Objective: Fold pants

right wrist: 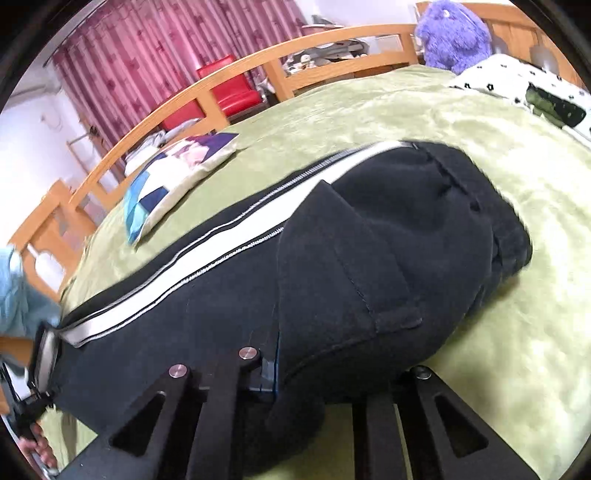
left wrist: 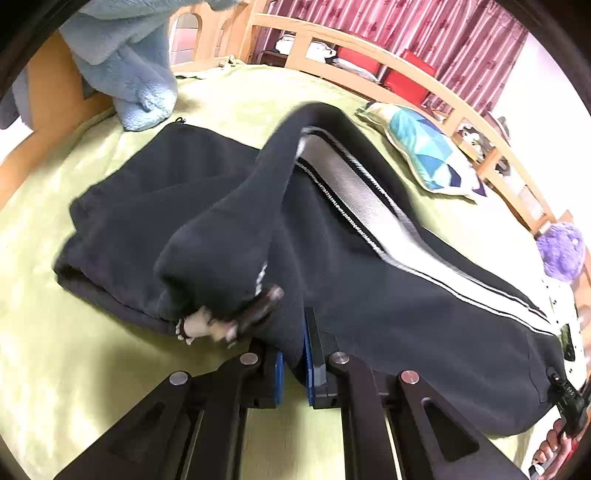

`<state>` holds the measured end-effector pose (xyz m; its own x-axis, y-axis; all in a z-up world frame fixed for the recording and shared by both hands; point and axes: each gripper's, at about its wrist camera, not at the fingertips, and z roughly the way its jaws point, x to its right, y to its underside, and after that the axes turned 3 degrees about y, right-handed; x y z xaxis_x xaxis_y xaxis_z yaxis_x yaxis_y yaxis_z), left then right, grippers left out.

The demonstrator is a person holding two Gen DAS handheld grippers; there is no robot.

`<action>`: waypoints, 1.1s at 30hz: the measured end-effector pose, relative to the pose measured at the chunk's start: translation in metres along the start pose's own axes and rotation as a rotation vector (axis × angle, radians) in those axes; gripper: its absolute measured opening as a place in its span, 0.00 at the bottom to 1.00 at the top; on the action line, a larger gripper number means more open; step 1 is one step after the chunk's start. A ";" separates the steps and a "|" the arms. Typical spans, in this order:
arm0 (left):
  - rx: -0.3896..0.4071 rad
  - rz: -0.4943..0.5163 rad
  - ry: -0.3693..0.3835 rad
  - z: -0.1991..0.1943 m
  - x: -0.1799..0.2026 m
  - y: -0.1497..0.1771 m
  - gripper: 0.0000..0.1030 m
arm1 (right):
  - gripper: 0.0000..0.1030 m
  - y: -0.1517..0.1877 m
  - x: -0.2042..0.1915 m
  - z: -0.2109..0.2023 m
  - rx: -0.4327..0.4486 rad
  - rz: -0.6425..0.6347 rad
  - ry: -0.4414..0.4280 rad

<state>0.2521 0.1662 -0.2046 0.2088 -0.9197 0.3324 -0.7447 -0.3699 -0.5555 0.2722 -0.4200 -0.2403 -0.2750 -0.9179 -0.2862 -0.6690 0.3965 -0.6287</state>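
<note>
Black pants (left wrist: 207, 221) with a white side stripe (left wrist: 369, 206) lie across the green bed cover. In the left wrist view my left gripper (left wrist: 295, 365) is shut on a fold of the black fabric between its blue pads, with a small tag or cord end beside it. In the right wrist view the pants (right wrist: 369, 251) show their waist end and back pocket, lifted and draped over my right gripper (right wrist: 314, 369), which is shut on the fabric. Its right finger is hidden under the cloth.
A green bed cover (left wrist: 55, 369) lies under everything. A patchwork pillow (left wrist: 424, 147) lies beyond the pants. A light blue fleece (left wrist: 129, 74) hangs at the upper left. A purple plush toy (right wrist: 454, 33) and a wooden bed rail (right wrist: 258, 62) stand at the far side.
</note>
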 end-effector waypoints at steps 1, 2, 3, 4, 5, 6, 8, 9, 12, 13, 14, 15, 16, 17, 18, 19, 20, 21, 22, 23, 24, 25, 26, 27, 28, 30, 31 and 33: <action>-0.001 0.003 0.011 -0.010 -0.002 0.007 0.08 | 0.13 0.006 0.003 -0.011 -0.002 -0.008 0.002; -0.003 0.005 0.016 -0.017 -0.008 0.013 0.08 | 0.13 0.014 0.008 -0.024 -0.004 -0.006 0.002; -0.016 0.021 0.015 -0.029 -0.009 0.027 0.08 | 0.13 0.022 0.013 -0.035 -0.012 -0.006 0.003; -0.027 0.032 0.019 -0.037 -0.009 0.038 0.08 | 0.13 0.030 0.018 -0.046 -0.017 -0.004 0.003; -0.036 0.042 0.023 -0.044 -0.011 0.047 0.08 | 0.13 0.038 0.026 -0.058 -0.019 0.005 0.001; -0.055 0.063 0.030 -0.056 -0.013 0.063 0.08 | 0.13 0.046 0.033 -0.068 -0.025 0.008 0.000; -0.079 0.078 0.044 -0.072 -0.019 0.083 0.09 | 0.13 0.065 0.050 -0.092 -0.039 0.013 0.002; -0.090 0.084 0.050 -0.079 -0.021 0.093 0.09 | 0.13 0.076 0.058 -0.105 -0.046 0.012 0.004; -0.111 0.103 0.065 -0.093 -0.023 0.113 0.10 | 0.14 0.103 0.079 -0.133 -0.056 0.013 0.010; -0.111 0.118 0.063 -0.095 -0.024 0.116 0.11 | 0.15 0.111 0.085 -0.138 -0.064 0.017 0.016; -0.115 0.134 0.054 -0.096 -0.023 0.118 0.13 | 0.21 0.118 0.089 -0.142 -0.078 0.007 0.026; -0.138 0.155 0.045 -0.098 -0.021 0.120 0.17 | 0.27 0.125 0.091 -0.142 -0.106 -0.017 0.038; -0.156 0.163 0.024 -0.101 -0.020 0.121 0.22 | 0.29 0.127 0.090 -0.138 -0.132 -0.034 0.051; -0.157 0.169 0.002 -0.106 -0.021 0.121 0.22 | 0.33 0.132 0.091 -0.139 -0.151 -0.054 0.075; -0.140 0.180 -0.004 -0.115 -0.021 0.121 0.23 | 0.37 0.138 0.091 -0.146 -0.147 -0.066 0.096; -0.123 0.189 -0.004 -0.123 -0.020 0.123 0.26 | 0.39 0.143 0.090 -0.156 -0.133 -0.077 0.107; -0.093 0.199 -0.002 -0.135 -0.022 0.122 0.29 | 0.44 0.146 0.088 -0.164 -0.118 -0.086 0.110; -0.075 0.197 -0.010 -0.142 -0.024 0.121 0.44 | 0.49 0.149 0.087 -0.174 -0.095 -0.092 0.108; -0.052 0.185 -0.029 -0.151 -0.029 0.119 0.63 | 0.51 0.149 0.085 -0.183 -0.073 -0.092 0.100; -0.028 0.171 -0.039 -0.158 -0.033 0.118 0.64 | 0.54 0.149 0.083 -0.189 -0.061 -0.092 0.092; -0.007 0.159 -0.040 -0.163 -0.037 0.115 0.64 | 0.55 0.148 0.080 -0.196 -0.053 -0.091 0.087; 0.005 0.151 -0.042 -0.168 -0.042 0.114 0.64 | 0.56 0.148 0.079 -0.200 -0.045 -0.089 0.082; 0.010 0.144 -0.047 -0.171 -0.046 0.115 0.64 | 0.59 0.147 0.076 -0.204 -0.032 -0.089 0.077; 0.015 0.128 -0.057 -0.172 -0.054 0.115 0.64 | 0.61 0.147 0.074 -0.209 -0.015 -0.087 0.068; 0.014 0.108 -0.055 -0.172 -0.063 0.116 0.64 | 0.62 0.147 0.072 -0.212 -0.003 -0.080 0.059; 0.007 0.070 -0.049 -0.169 -0.081 0.118 0.64 | 0.62 0.146 0.068 -0.216 0.012 -0.068 0.039; 0.008 0.058 -0.046 -0.165 -0.088 0.118 0.64 | 0.62 0.146 0.065 -0.216 0.016 -0.067 0.033; 0.004 0.032 -0.053 -0.155 -0.099 0.122 0.63 | 0.62 0.143 0.060 -0.211 0.019 -0.081 0.034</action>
<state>0.0423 0.2330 -0.1870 0.2181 -0.9369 0.2734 -0.7490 -0.3402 -0.5685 0.0144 -0.4227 -0.1944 -0.2442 -0.9468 -0.2094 -0.6766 0.3211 -0.6627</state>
